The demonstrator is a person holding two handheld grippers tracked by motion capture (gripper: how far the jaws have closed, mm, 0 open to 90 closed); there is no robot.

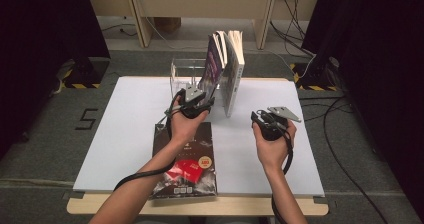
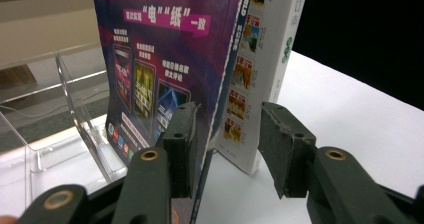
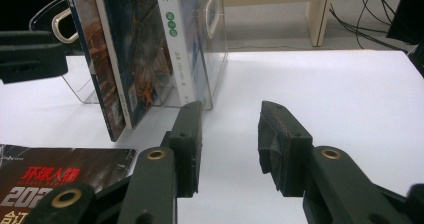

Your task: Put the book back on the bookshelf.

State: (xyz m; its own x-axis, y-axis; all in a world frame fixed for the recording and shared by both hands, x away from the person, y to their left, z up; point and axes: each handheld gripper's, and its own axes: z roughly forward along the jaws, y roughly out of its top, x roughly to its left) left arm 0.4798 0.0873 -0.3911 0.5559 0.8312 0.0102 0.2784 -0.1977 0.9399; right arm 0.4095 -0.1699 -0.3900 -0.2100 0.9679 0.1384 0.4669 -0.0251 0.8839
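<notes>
The purple magazine (image 2: 165,59) is being straddled, unclamped, by the open left gripper (image 2: 225,149); at three o'clock, the right gripper (image 3: 227,144) is being held open and empty.

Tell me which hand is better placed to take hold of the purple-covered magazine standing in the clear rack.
Left. The left gripper already has the purple magazine's lower edge between its open jaws. The right gripper hovers open over bare table, beside the rack.

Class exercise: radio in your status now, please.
Left gripper open astride purple magazine. Right gripper open, empty. Clear rack beside magazines.
</notes>
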